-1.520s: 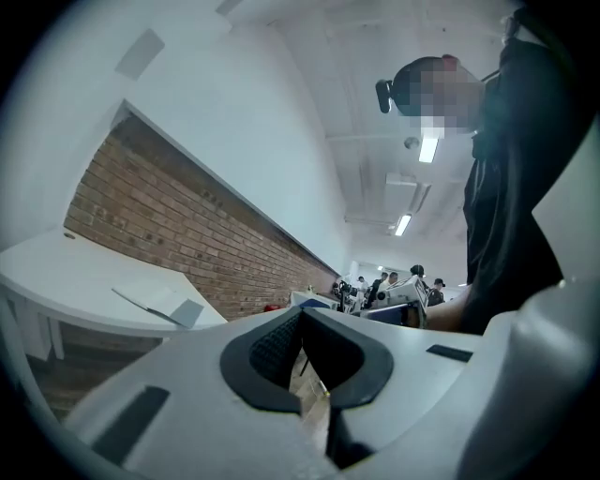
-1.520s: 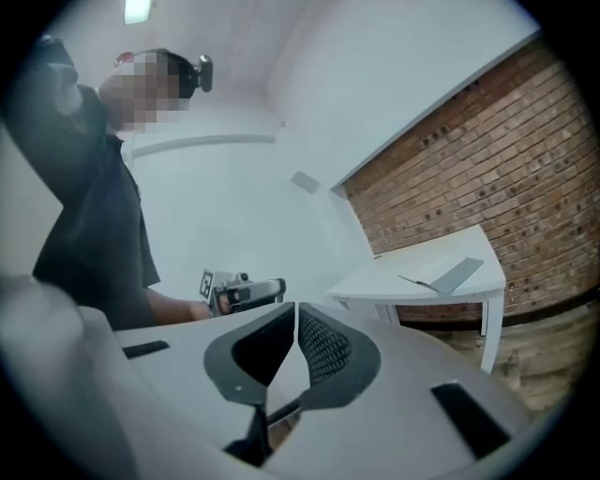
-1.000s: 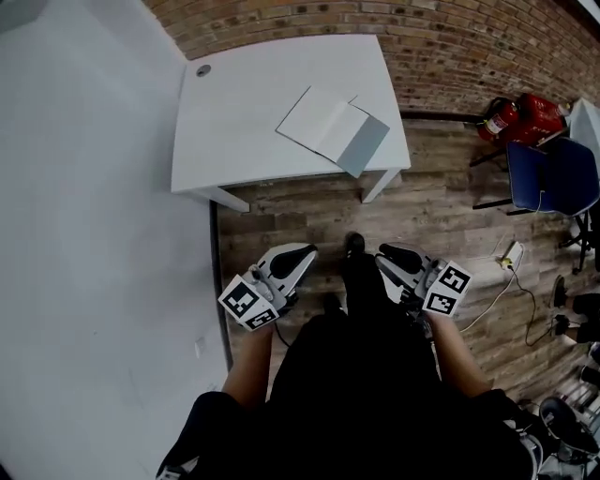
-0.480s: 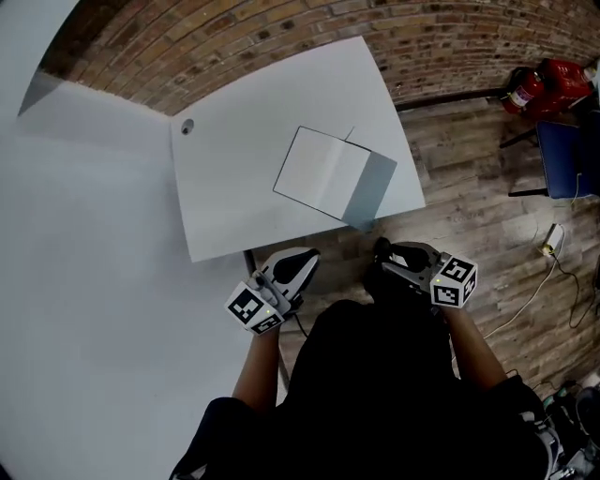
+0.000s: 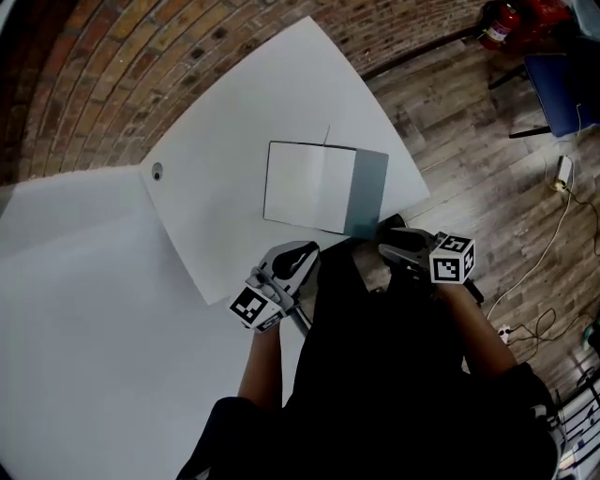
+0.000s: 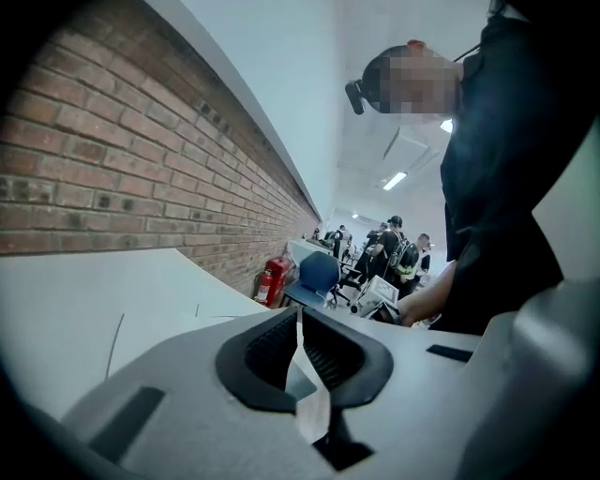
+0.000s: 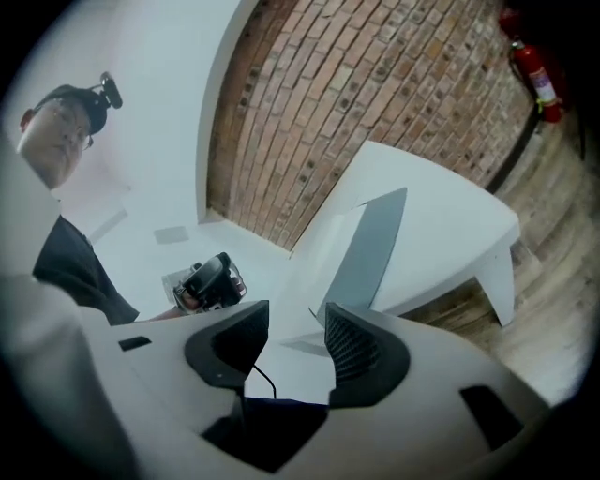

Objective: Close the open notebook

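Observation:
The open notebook lies flat on the white table, white pages to the left and its grey cover spread to the right by the table's near corner. My left gripper hovers at the near table edge, just short of the pages; its jaws are shut with nothing in them. My right gripper sits just below the grey cover. Its jaws are opening, nothing lies between them, and the grey cover shows just beyond the pads.
A brick wall runs behind the table, and a white wall panel stands at its left. A red fire extinguisher, a blue chair and a power strip with cables stand on the wooden floor to the right. A round grommet is in the tabletop.
Both grippers have come forward from over the floor to the table's near edge. The notebook now lies close ahead of them. It has stayed open and in place.

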`<state>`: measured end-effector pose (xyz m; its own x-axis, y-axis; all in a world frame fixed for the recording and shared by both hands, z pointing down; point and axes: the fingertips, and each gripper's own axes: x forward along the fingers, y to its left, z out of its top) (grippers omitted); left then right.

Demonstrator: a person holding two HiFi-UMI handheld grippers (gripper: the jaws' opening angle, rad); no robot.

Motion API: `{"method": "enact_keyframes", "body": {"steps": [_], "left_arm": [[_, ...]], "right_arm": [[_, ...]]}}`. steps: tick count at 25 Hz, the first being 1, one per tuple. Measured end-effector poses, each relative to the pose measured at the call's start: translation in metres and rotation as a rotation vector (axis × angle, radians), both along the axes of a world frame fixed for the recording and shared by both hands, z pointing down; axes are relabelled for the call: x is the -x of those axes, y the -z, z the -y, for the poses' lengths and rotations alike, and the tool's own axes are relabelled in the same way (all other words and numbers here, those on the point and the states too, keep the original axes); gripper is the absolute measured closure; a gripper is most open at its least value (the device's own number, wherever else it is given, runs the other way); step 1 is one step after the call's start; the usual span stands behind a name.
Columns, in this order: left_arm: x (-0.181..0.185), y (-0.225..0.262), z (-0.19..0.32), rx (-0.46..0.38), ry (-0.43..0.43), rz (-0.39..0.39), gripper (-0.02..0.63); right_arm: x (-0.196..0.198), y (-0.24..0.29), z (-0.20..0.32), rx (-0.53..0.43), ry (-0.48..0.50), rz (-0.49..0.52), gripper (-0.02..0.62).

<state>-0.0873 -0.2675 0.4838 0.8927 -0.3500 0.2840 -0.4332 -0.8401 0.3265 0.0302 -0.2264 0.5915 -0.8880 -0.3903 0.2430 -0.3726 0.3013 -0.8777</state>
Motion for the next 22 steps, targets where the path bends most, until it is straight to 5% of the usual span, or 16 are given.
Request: {"method": "enact_keyframes", "body": {"steps": [7,12,17,22], "left_arm": [[0.001,-0.015,0.018,0.061,-0.255,-0.066,0.589],[0.008,-0.023,0.034,0.071,-0.323,-0.105,0.589],[0.008,-0.035,0.033,0.119,-0.342,-0.115,0.589],[0.005,-0.044,0.023,0.165,-0.361,-0.116,0.589]], "right_arm": [[0.005,-0.042,0.003,0.133,-0.292,-0.023,0.414],[0.000,-0.060,-0.003,0.191,-0.456,0.045,0.414],[0.012,-0.067,-0.005,0.204,-0.452,0.094,0.422],[0.016,-0.069,-0.003,0.202,-0.473,0.136,0.519]]}}
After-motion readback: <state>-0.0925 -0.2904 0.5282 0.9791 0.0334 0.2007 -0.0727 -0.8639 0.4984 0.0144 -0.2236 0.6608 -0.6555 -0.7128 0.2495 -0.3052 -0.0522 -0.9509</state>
